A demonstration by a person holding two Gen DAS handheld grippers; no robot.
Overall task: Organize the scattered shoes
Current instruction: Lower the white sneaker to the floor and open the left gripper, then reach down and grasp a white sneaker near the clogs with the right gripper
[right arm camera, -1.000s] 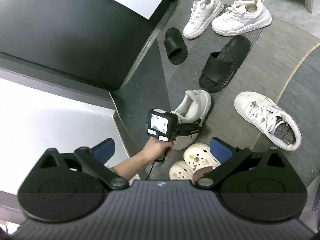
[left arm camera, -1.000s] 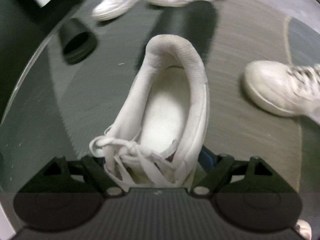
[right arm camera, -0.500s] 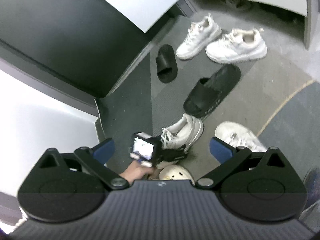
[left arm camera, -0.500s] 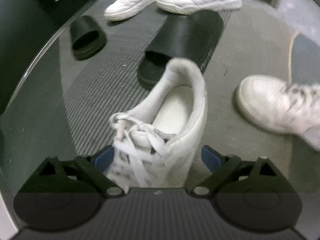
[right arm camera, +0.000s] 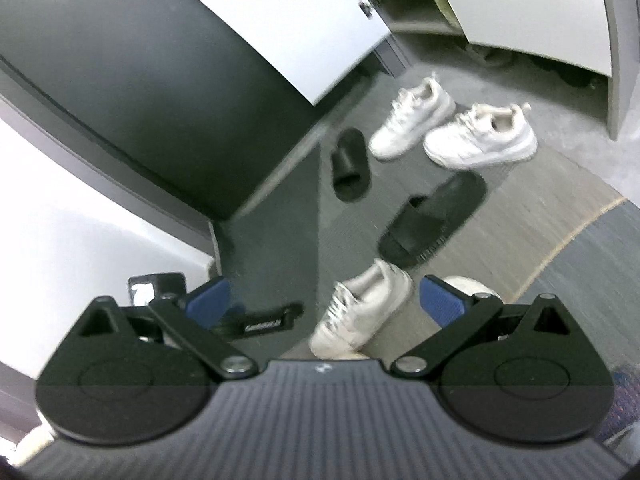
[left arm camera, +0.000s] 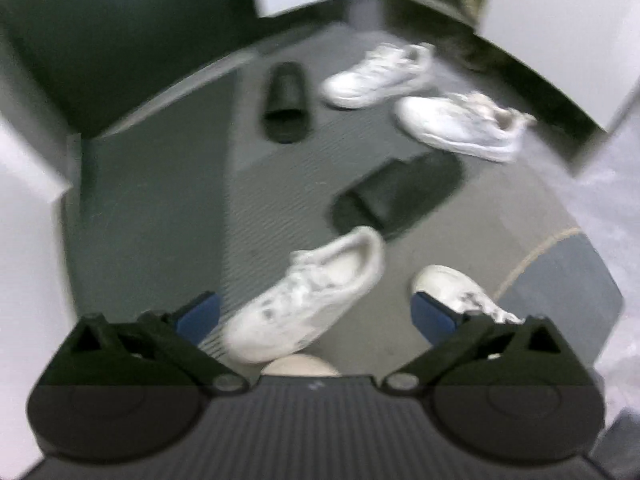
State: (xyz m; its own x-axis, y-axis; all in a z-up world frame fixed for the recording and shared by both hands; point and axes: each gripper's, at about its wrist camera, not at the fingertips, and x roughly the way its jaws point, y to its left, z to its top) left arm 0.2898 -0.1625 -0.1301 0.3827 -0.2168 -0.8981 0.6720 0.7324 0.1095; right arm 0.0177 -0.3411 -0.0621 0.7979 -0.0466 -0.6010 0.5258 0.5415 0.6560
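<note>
Left gripper (left arm camera: 315, 314) hangs above the floor (left arm camera: 160, 216), jaws apart and holding nothing. Small black slide (left arm camera: 285, 102) lies far left by the wall; its larger mate (left arm camera: 396, 194) sits apart at an angle. White sneaker (left arm camera: 308, 296) lies directly below, another white shoe (left arm camera: 456, 292) nearby, unaligned (pairs evidently not yet matched). Two chunky sneakers (right arm camera: 480, 136) rest side by side. Right gripper (right arm camera: 324, 308) likewise spread, empty.

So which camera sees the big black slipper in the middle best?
The right wrist view: the big black slipper is sharper there, showing its strap and ridged sole edge. The left wrist view shows it whole too, but blurred.
</note>
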